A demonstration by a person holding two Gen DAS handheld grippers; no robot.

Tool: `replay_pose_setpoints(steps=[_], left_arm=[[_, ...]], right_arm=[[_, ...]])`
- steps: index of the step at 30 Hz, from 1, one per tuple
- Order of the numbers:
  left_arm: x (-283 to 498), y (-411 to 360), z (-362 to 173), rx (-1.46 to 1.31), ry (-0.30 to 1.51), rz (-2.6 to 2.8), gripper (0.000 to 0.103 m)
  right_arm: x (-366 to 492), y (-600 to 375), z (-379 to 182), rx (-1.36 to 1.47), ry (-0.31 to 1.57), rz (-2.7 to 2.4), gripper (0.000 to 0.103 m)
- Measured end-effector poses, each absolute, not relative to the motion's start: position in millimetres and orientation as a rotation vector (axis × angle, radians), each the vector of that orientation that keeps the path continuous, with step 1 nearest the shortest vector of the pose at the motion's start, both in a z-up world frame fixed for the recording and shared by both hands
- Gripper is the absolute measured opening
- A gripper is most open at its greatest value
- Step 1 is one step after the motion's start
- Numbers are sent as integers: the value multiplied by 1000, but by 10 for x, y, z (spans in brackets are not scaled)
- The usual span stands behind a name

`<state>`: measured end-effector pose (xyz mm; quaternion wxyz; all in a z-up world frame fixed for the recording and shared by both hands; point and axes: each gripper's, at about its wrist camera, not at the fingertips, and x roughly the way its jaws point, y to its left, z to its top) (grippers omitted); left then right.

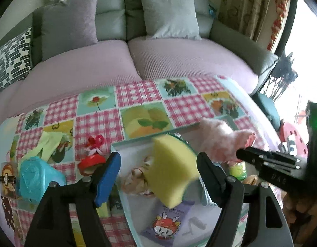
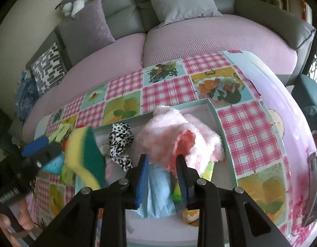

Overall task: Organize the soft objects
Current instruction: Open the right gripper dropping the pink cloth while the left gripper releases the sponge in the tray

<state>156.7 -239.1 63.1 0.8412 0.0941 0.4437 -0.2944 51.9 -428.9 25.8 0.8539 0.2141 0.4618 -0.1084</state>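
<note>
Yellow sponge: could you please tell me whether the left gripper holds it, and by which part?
Not held: the yellow sponge lies between the left gripper's open jaws, a gap beside the blue pad.

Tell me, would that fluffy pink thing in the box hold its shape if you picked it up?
Probably not. The fluffy pink cloth lies in a crumpled, folded heap, so it would likely droop. Its fuzzy pile suggests it is light and unlikely to slip. Being soft, it should not roll or break in the shallow box.
</note>
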Motion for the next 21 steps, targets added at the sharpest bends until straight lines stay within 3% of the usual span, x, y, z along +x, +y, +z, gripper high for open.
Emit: replay_pose_setpoints(steps=[2, 4, 8, 16, 18, 21], left_arm=[[1596, -2301, 692, 175, 927, -615, 77], [1632, -2228, 717, 161, 926, -601, 77], [1760, -2027, 695, 128, 937, -534, 79], [2045, -1567, 526, 123, 974, -355, 82], [2124, -1383, 509, 90, 976, -314, 88], [2227, -1059, 513, 36, 971, -254, 88]], right_arm=[[502, -4250, 298, 438, 978, -227, 40], [488, -4204, 341, 419, 981, -228, 56], [487, -4123, 417, 383, 988, -230, 64], [578, -3917, 467, 323, 1010, -193, 99], [607, -3861, 487, 313, 1006, -183, 102], [657, -3804, 520, 309, 998, -179, 102]])
